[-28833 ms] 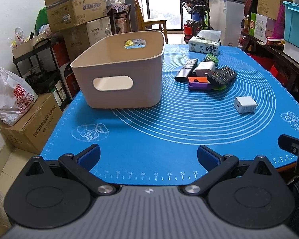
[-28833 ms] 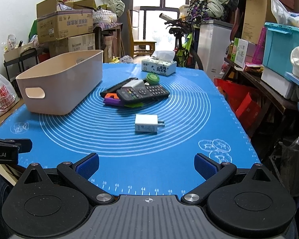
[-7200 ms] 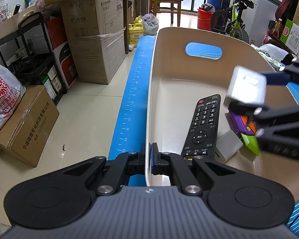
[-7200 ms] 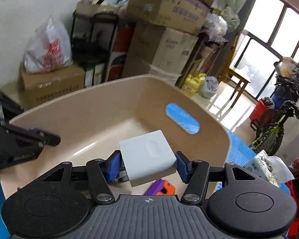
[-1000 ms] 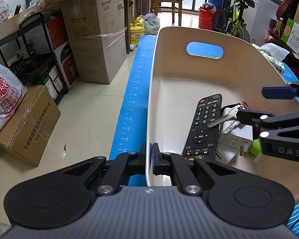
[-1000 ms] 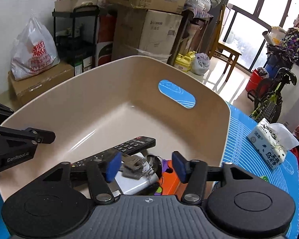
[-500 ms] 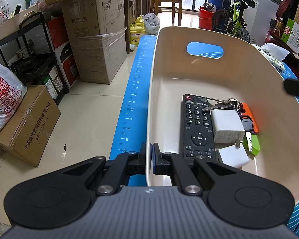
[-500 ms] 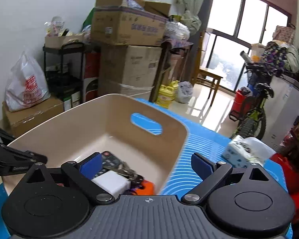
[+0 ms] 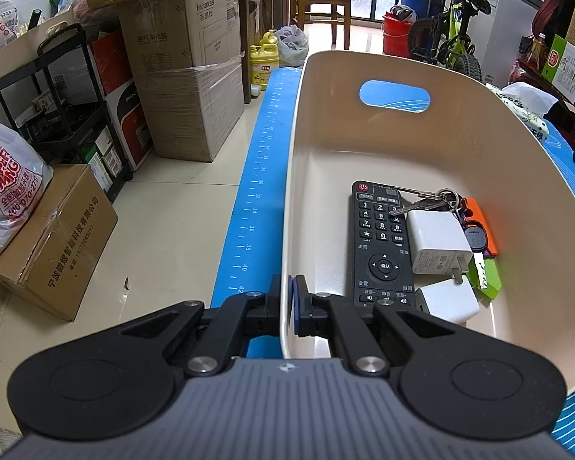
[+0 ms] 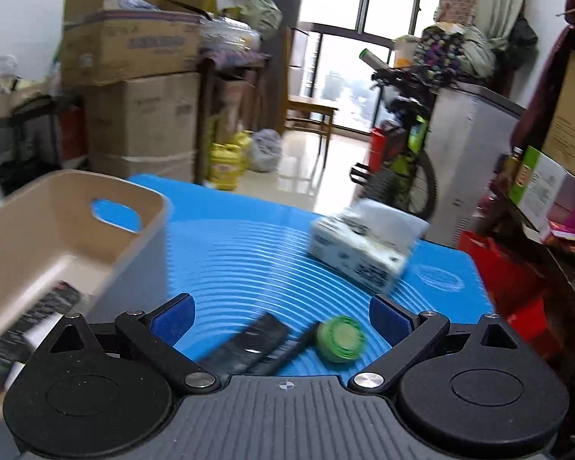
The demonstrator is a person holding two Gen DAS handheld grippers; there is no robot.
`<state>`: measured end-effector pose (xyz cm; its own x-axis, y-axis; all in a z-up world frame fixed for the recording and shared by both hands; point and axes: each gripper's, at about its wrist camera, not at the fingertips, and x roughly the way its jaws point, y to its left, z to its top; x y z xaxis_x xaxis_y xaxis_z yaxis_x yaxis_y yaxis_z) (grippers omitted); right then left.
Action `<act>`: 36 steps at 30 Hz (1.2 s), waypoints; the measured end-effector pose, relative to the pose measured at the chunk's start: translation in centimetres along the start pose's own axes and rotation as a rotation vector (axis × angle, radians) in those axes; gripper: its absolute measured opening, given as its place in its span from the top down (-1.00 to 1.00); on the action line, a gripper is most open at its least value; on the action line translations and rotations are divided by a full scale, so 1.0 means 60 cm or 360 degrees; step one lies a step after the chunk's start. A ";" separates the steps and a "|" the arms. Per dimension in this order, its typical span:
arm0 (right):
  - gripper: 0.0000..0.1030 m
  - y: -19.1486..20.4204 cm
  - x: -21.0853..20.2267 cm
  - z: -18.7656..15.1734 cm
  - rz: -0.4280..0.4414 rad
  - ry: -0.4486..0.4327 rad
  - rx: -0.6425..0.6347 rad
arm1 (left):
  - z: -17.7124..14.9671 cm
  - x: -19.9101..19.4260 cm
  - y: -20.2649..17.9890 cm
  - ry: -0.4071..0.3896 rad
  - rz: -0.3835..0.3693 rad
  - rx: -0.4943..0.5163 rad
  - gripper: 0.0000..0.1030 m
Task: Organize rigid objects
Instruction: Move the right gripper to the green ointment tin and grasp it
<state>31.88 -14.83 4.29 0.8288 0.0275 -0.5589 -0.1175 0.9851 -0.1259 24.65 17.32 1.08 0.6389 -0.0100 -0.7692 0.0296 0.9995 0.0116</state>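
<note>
Bin (image 9: 421, 145) loaded on the blue mat (image 10: 257, 264); two items outside it.
Left gripper (image 9: 287, 299) is clamped on the bin's near wall. Inside the bin lie a black remote (image 9: 379, 241), two white chargers (image 9: 437, 241), and keys (image 9: 433, 197). Right gripper (image 10: 280, 316), jaws just opened wide and empty, hangs beside the bin over a second black remote (image 10: 249, 345) and a green disc (image 10: 341, 337).

Daylight pours in from the window (image 10: 368, 50) at twelve o'clock, blown out to white glare in the right wrist view. That view is smeared with motion blur, worst on the tissue box (image 10: 360, 247) and bin (image 10: 69, 207). The left wrist view is sharp and evenly bright, shadows soft. Both bend straight lines toward the dark corners
</note>
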 end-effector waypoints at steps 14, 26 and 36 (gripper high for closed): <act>-0.80 -0.092 0.126 -0.064 0.0047 0.0162 0.0108 | -0.001 -0.002 0.004 -0.0002 0.0011 0.0016 0.85; -0.61 -0.112 0.188 -0.086 0.0075 0.0201 0.0154 | -0.001 -0.002 0.004 -0.0002 0.0012 0.0016 0.85; -0.09 -0.109 0.203 -0.089 0.0111 0.0172 0.0212 | -0.003 -0.001 0.005 -0.0001 0.0014 0.0016 0.85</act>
<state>39.84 -21.83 -6.07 0.7566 0.0854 -0.6483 -0.0933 0.9954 0.0222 24.51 17.64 1.02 0.6397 -0.0014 -0.7686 0.0317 0.9992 0.0246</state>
